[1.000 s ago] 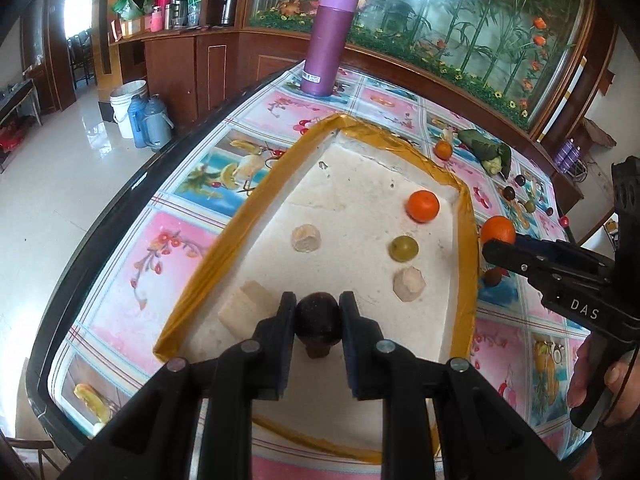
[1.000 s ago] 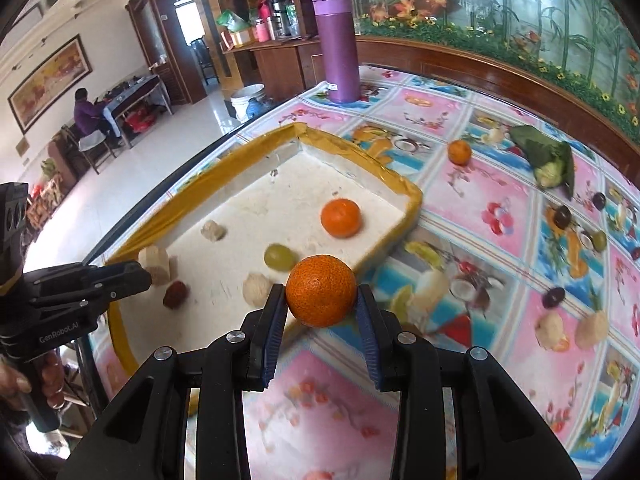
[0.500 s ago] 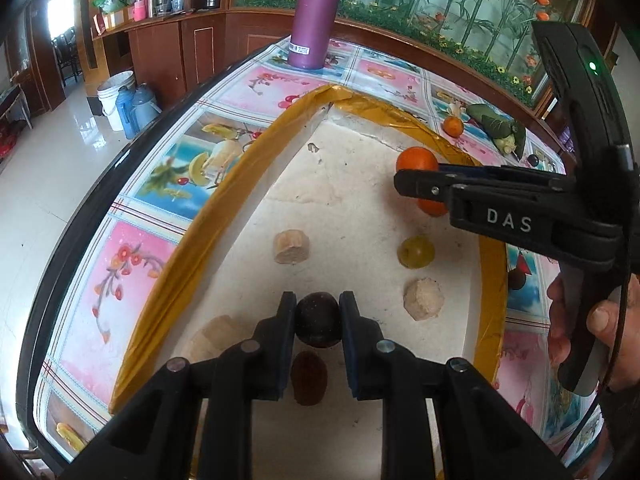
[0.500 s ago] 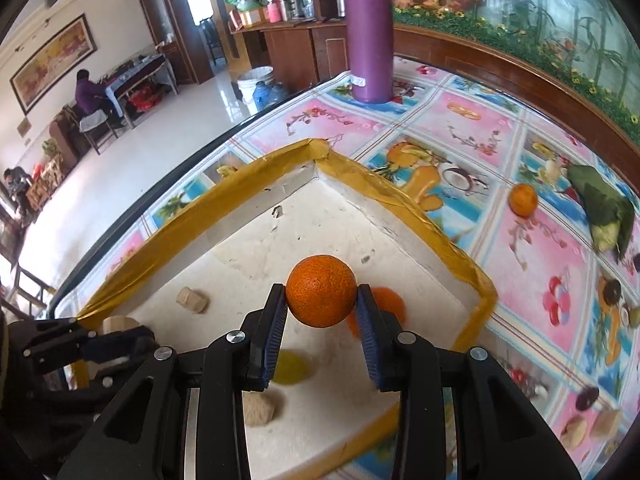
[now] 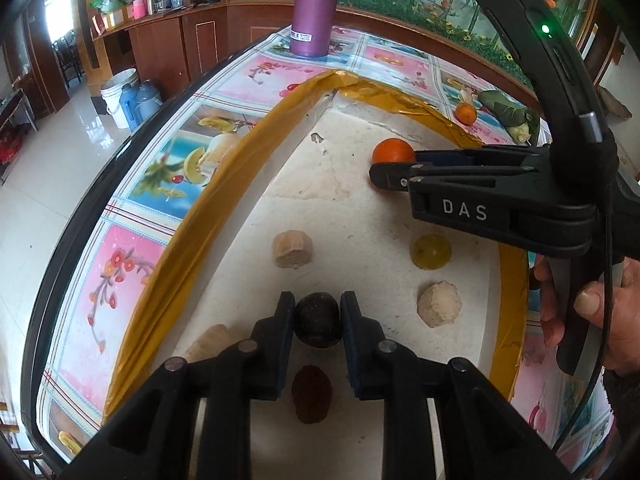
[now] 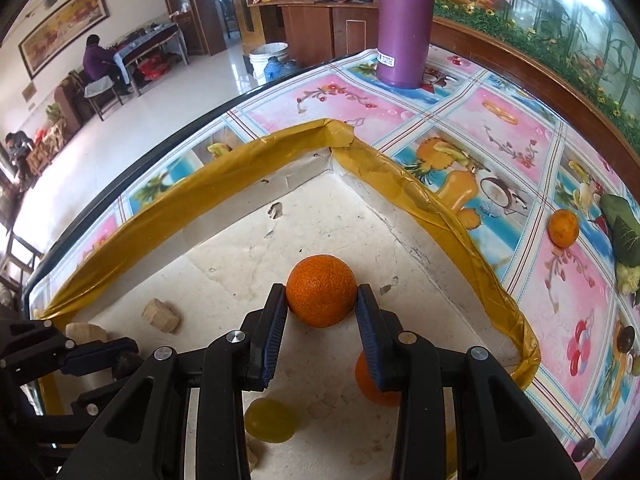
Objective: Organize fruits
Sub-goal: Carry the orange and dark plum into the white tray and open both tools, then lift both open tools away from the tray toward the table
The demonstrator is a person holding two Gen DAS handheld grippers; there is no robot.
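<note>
A white foam tray with a yellow taped rim lies on the fruit-print table. My left gripper is shut on a dark round fruit above the tray's near end, over a dark red fruit. My right gripper is shut on an orange low over the tray floor near its far corner; the orange also shows in the left wrist view. In the tray lie a second orange, a green grape and tan fruit pieces.
A tall purple bottle stands beyond the tray. Another orange and green leaf-wrapped items lie on the table to the right, with small dark fruits nearer. The table edge runs along the left.
My right gripper has carried its orange further over the tray and down toward the floor near the far corner. My left gripper still holds the dark fruit, moved slightly forward.
</note>
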